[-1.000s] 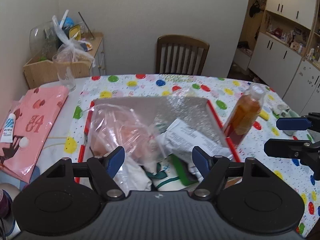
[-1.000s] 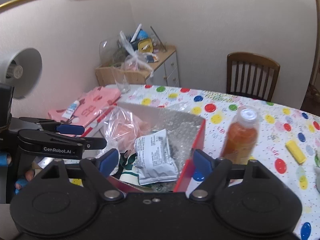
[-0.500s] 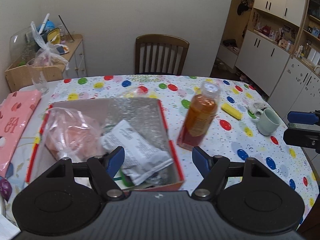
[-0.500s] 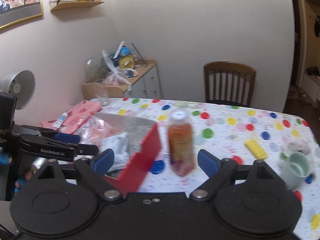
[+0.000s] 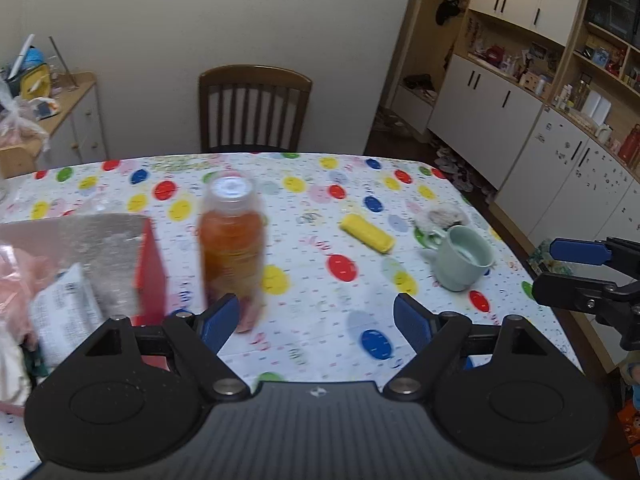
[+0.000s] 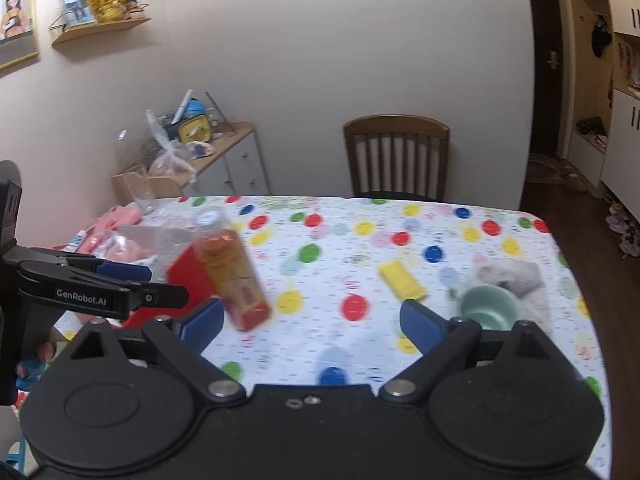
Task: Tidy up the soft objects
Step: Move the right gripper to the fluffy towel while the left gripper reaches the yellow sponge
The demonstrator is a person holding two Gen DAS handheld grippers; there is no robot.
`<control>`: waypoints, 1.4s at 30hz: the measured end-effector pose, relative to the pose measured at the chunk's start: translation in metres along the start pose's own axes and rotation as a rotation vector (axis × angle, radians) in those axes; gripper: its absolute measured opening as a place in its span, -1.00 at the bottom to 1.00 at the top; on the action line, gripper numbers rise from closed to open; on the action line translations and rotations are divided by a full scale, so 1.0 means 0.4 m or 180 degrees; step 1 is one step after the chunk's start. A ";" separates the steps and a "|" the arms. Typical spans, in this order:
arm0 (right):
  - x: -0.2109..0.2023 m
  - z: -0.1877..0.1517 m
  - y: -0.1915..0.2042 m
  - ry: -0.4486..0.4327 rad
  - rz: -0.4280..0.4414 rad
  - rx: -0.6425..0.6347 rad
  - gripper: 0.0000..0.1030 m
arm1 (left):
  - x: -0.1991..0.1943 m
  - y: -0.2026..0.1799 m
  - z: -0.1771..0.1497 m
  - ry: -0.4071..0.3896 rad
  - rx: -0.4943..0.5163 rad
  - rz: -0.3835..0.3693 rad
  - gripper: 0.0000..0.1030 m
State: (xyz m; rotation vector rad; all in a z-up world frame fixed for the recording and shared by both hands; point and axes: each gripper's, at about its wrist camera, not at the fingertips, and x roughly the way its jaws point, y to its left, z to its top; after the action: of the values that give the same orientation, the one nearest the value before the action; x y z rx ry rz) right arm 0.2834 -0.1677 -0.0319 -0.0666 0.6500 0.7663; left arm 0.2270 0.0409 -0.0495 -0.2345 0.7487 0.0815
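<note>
A red box [image 5: 152, 268] at the table's left holds bagged soft items: a pink bag [image 5: 16, 272] and a white pouch [image 5: 64, 312]; it also shows in the right wrist view [image 6: 188, 276]. A yellow sponge [image 5: 366, 234] [image 6: 401, 280] lies mid-table. A grey fluffy cloth [image 6: 508, 276] [image 5: 442, 214] lies behind a green mug [image 5: 460, 258] [image 6: 486, 308]. My left gripper [image 5: 316, 324] is open and empty above the table's front edge. My right gripper [image 6: 312, 322] is open and empty, to its right.
An orange juice bottle [image 5: 232, 248] [image 6: 230, 272] stands beside the box. A wooden chair [image 5: 254, 108] stands at the far side. A cluttered side cabinet [image 6: 192, 160] is at the back left; white cupboards [image 5: 520, 112] are on the right. The table's right edge [image 6: 572, 280] is near the mug.
Both grippers have swung right, away from the box; the bottle, sponge and mug have come into the middle of both views. Both stay open and empty.
</note>
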 end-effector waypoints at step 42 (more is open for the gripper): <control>0.423 0.125 -0.664 0.0740 -0.0928 0.1023 0.89 | 0.741 -0.195 0.229 0.0841 -0.0591 0.0414 0.97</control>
State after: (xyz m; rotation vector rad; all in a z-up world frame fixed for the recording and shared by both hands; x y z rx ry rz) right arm 0.5764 -0.2415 -0.1337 0.0444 0.9544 0.3690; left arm 0.5168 -0.0158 -0.1728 -0.3780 1.0208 0.2477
